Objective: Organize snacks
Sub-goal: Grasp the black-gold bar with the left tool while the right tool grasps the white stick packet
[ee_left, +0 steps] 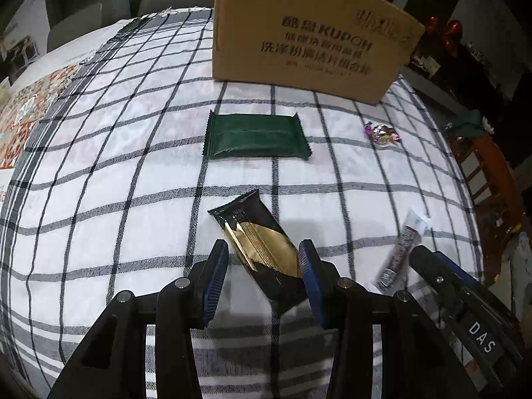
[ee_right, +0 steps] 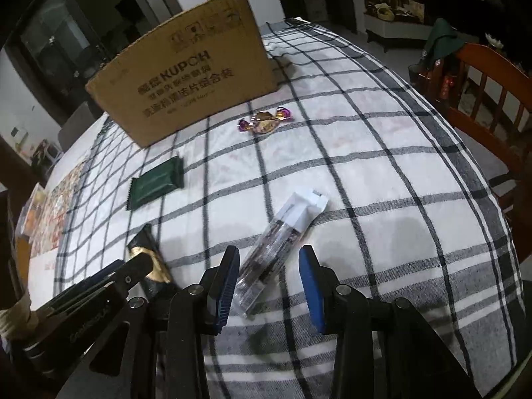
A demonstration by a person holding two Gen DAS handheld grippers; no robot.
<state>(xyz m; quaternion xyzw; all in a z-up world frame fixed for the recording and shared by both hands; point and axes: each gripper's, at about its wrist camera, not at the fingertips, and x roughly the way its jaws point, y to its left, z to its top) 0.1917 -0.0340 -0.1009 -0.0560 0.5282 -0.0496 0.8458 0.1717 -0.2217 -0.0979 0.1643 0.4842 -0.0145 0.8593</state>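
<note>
My left gripper (ee_left: pixel 264 249) is open, its blue pads on either side of a black-and-gold snack packet (ee_left: pixel 259 242) that lies on the checked cloth. My right gripper (ee_right: pixel 269 257) is open around the near end of a clear-and-white snack stick (ee_right: pixel 276 246), also lying on the cloth. The stick shows in the left wrist view (ee_left: pixel 400 249) and the gold packet in the right wrist view (ee_right: pixel 149 259). A dark green packet (ee_left: pixel 256 136) (ee_right: pixel 156 183) and a purple-gold wrapped candy (ee_left: pixel 382 133) (ee_right: pixel 264 121) lie farther off. A cardboard box (ee_left: pixel 299 33) (ee_right: pixel 186 76) stands at the back.
The checked tablecloth (ee_left: pixel 133 166) covers the table. A patterned mat (ee_left: pixel 23 113) lies at the left edge. A wooden chair (ee_right: pixel 488 99) stands beyond the right edge. The right gripper's body (ee_left: pixel 465 306) sits close beside the left one.
</note>
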